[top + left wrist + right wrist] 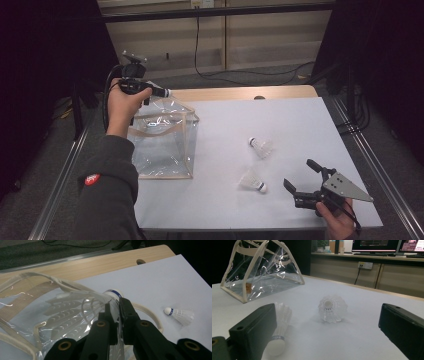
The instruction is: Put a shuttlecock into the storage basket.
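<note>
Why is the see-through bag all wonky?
The clear bag leans and its top is crumpled where the left gripper holds a shuttlecock over it. Two more shuttlecocks lie tipped on the white table: one farther back, one by the open right gripper.

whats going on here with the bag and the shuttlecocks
A person at a white table works a gripper in each hand. The left gripper is shut on a shuttlecock, holding it over the open top of a clear plastic bag with cream trim. Two more shuttlecocks lie on the table: one farther back and one nearer the person. The right gripper waits low beside the nearer one, jaws open and holding nothing.
</note>
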The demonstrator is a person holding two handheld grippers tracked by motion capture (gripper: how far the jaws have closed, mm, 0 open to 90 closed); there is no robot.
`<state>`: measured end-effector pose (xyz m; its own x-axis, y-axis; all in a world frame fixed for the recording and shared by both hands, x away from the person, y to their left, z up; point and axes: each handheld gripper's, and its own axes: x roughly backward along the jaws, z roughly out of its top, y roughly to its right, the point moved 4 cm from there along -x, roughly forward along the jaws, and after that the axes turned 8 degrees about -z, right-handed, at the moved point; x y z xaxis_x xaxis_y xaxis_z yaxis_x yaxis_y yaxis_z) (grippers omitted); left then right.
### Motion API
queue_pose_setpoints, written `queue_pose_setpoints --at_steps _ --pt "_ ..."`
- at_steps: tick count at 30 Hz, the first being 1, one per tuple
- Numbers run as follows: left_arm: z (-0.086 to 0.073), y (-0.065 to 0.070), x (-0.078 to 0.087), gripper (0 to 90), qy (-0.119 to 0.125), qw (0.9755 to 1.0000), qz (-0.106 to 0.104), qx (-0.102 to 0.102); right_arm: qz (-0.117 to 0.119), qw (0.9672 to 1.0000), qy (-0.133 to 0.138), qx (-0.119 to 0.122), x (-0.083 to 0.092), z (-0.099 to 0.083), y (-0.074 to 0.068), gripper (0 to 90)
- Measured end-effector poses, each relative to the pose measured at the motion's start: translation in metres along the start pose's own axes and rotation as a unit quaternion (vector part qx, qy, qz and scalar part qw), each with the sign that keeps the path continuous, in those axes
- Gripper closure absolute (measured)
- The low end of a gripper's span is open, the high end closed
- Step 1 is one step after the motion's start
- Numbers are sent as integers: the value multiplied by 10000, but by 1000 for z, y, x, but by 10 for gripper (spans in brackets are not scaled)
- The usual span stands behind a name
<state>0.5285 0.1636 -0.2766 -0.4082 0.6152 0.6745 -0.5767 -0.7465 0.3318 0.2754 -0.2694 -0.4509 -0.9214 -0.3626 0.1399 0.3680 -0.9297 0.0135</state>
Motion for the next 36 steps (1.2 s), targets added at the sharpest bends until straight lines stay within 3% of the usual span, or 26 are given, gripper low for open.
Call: queue_pose_setpoints --at_steps 36 --pt "-3 -14 -2 859 -40 9997 217 116 18 10000 9 2 0 0 1 14"
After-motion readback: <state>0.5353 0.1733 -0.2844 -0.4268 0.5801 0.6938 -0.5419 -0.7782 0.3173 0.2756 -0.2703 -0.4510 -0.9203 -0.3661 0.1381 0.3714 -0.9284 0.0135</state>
